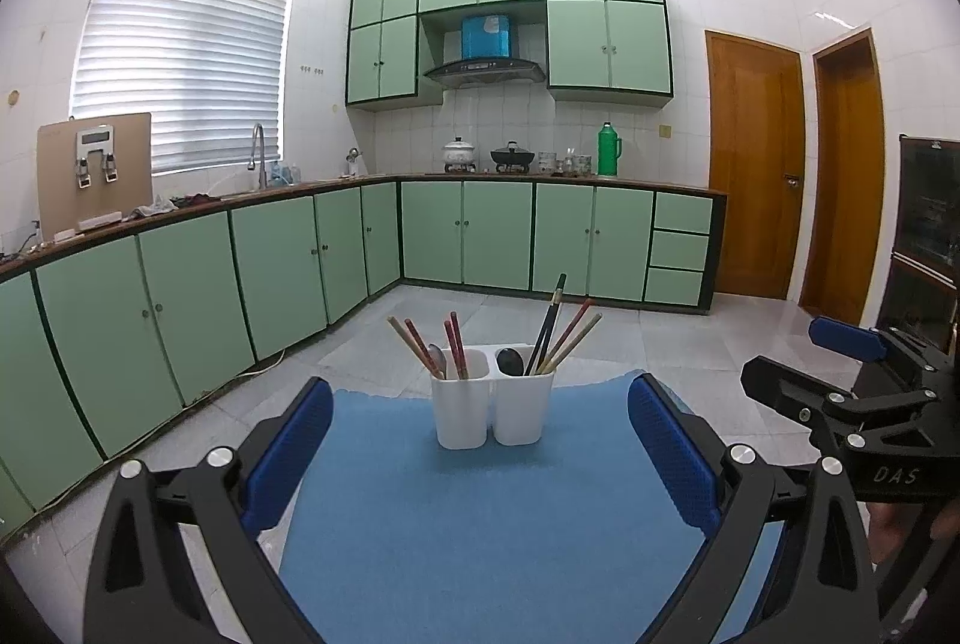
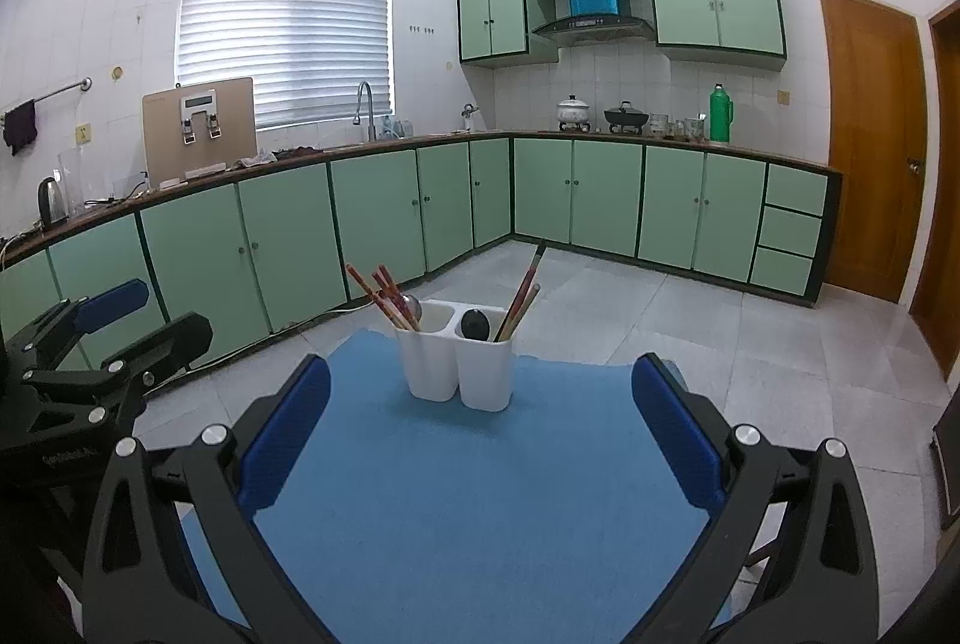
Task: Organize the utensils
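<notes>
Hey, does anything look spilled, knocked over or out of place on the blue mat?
Nothing stands out. The white utensil holder stands upright on the blue mat, chopsticks and spoons inside both compartments, nothing spilled.

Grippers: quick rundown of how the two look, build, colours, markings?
Both match: left gripper and right gripper have black angular linkage frames, silver round pivot bolts and blue textured finger pads. White lettering on each body, "DAS" legible on the right one in the left wrist view. No cables visible.
</notes>
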`<state>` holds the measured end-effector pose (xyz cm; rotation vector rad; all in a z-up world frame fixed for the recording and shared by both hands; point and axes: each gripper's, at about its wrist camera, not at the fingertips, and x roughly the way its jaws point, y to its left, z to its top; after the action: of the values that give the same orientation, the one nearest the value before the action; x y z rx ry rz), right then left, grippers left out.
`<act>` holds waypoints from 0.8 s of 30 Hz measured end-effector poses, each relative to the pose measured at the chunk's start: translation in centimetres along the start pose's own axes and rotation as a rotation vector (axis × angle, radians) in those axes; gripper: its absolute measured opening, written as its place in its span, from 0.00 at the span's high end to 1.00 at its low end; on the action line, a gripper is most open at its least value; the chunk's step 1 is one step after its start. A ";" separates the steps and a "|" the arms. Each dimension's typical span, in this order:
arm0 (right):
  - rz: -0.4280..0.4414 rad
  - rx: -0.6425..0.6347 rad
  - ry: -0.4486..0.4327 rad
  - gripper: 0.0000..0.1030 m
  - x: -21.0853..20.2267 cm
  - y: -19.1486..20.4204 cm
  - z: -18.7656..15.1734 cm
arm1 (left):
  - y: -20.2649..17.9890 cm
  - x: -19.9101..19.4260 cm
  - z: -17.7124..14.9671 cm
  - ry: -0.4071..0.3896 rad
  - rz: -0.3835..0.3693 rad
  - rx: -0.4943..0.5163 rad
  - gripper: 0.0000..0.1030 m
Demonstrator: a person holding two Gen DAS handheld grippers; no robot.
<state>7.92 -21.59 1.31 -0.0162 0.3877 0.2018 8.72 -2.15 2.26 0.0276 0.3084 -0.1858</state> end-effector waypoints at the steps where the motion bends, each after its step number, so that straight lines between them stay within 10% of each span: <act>1: 0.000 0.001 0.003 0.05 0.1 0.0 0.0 | 0.0 0.0 -0.1 0.002 0.000 -0.002 0.06; 24: 0.001 -0.006 0.019 0.05 0.9 0.5 -0.4 | 0.0 0.4 -0.4 0.019 -0.002 -0.003 0.06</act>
<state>8.46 -20.92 0.64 -0.0238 0.4064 0.2034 9.02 -2.17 1.73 0.0262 0.3275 -0.1867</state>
